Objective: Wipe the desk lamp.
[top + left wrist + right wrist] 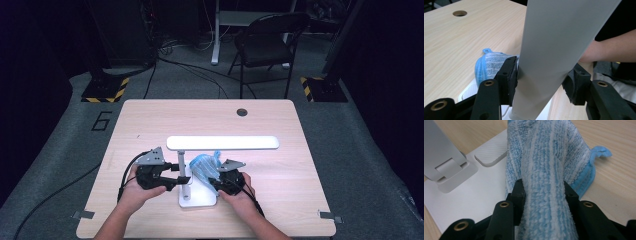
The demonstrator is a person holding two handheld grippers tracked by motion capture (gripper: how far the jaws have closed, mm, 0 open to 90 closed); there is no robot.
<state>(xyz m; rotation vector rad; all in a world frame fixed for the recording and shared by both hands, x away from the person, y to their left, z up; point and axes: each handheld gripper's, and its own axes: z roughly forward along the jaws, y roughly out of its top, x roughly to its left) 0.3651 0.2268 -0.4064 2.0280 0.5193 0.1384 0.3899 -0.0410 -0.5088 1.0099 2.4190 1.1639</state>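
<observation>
Left gripper (172, 181) braced the lamp (222, 143) from above the table (150, 120). Its own view showed jaws clamped on the stem (554, 50), steadying it. Right gripper (544, 192) was clamped on the blue cloth (549, 157), lying across the lamp base (474, 195), probably for wiping.

Both forearms are coming in from the bottom of the high view, each hand wrapping around the body of a black gripper. The left gripper (176, 181) is pointing across toward the right one, its cable looping back along the wrist, and its fingers (509, 80) are closing on the flat lamp arm (554, 50) standing between them, pads pressing both sides. The right gripper (214, 182) is angling forward and inward, close to the left, with its fingers (519, 195) clamping a thick fold of the blue striped cloth (546, 170) between them.
</observation>
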